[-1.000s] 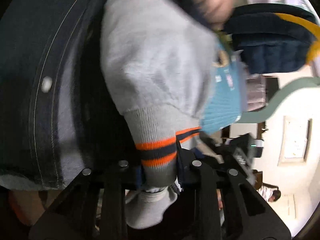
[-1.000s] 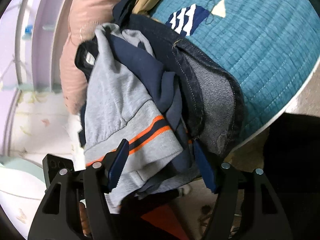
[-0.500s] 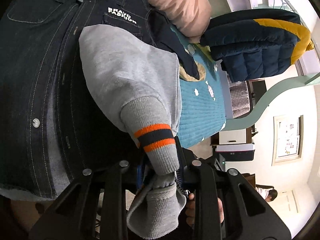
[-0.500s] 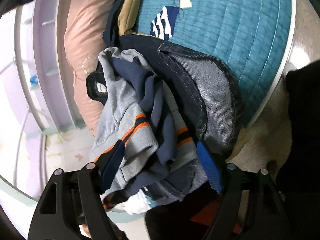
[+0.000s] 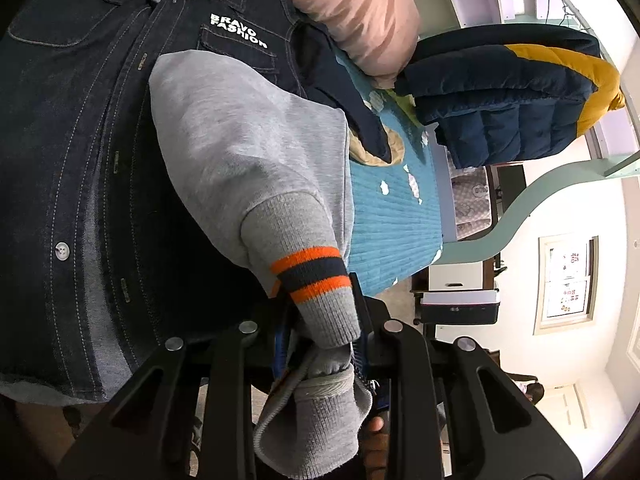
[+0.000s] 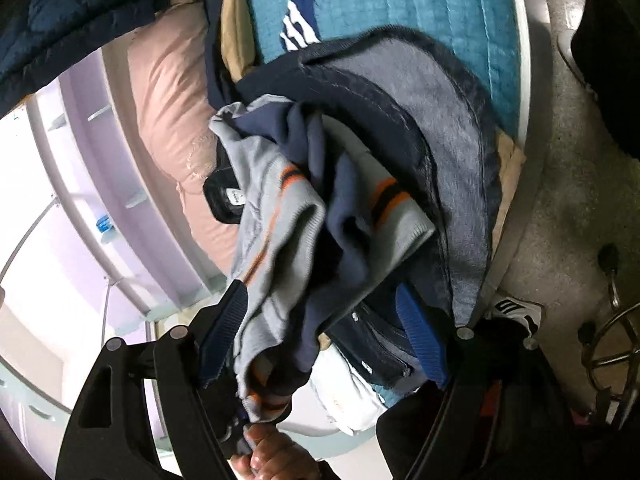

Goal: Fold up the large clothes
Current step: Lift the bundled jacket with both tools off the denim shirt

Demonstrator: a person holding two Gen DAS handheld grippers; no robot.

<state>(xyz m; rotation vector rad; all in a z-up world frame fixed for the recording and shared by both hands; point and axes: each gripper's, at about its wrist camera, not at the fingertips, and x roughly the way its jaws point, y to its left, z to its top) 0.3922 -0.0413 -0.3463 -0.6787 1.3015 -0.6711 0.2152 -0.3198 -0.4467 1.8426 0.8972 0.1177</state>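
A grey sweater sleeve (image 5: 240,140) lies over a dark denim jacket (image 5: 80,160) on the bed. My left gripper (image 5: 320,320) is shut on the sleeve's ribbed cuff (image 5: 312,276), which has orange and navy stripes. In the right wrist view a bunched grey and navy sweater (image 6: 280,220) with orange stripes hangs between the wide jaws of my right gripper (image 6: 320,308). The left pad touches the cloth and the right pad stands apart from it. A person's fingers (image 6: 272,456) pinch the bunch below the jaws. The denim jacket (image 6: 440,120) lies behind the bunch.
A teal quilted cover (image 5: 392,232) spreads over the bed, with a pink pillow (image 5: 360,12) and a folded navy and yellow puffer jacket (image 5: 512,92) at its far end. The bed's edge, speckled floor (image 6: 560,200), a shoe (image 6: 516,308) and a metal stool frame (image 6: 616,340) lie to the right.
My left gripper has lifted the cuff a little, showing more of the denim jacket. My right gripper has rolled and its jaws have spread wider, with the bunched sweater sagging between them.
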